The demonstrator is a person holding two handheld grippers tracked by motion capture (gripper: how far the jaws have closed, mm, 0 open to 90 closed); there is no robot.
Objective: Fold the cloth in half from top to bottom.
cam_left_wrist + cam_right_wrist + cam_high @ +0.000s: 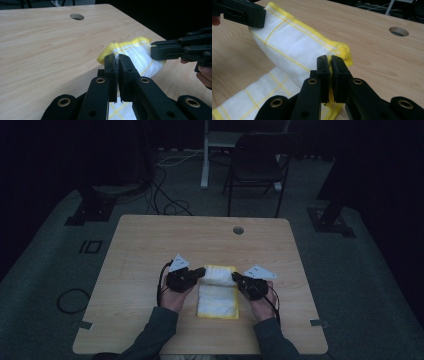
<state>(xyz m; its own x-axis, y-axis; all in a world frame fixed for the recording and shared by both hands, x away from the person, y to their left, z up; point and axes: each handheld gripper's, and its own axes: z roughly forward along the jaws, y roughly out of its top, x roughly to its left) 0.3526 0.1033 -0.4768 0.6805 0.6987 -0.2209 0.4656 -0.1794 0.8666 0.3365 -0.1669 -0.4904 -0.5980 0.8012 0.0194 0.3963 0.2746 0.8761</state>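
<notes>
Black jaws pinch a white cloth with yellow lines at both of its far corners, lifted over a wooden table.

Nearest in the left gripper view, the left gripper (118,58) has its jaws pressed together on the edge of the cloth (136,53), a thin strip of fabric caught between them; the right gripper (329,60) is clamped the same way on the yellow hem at the other corner. From the high view, the cloth (218,292) lies near the middle of the table (140,250), towards the person's side, its far edge raised and curled between the two grippers while its near half rests flat on the wood. A round cable hole (238,230) sits near the table's far edge, well apart from the cloth; whether anything is in it cannot be told. A dark folding chair (255,165) stands on the floor beyond the table.
</notes>
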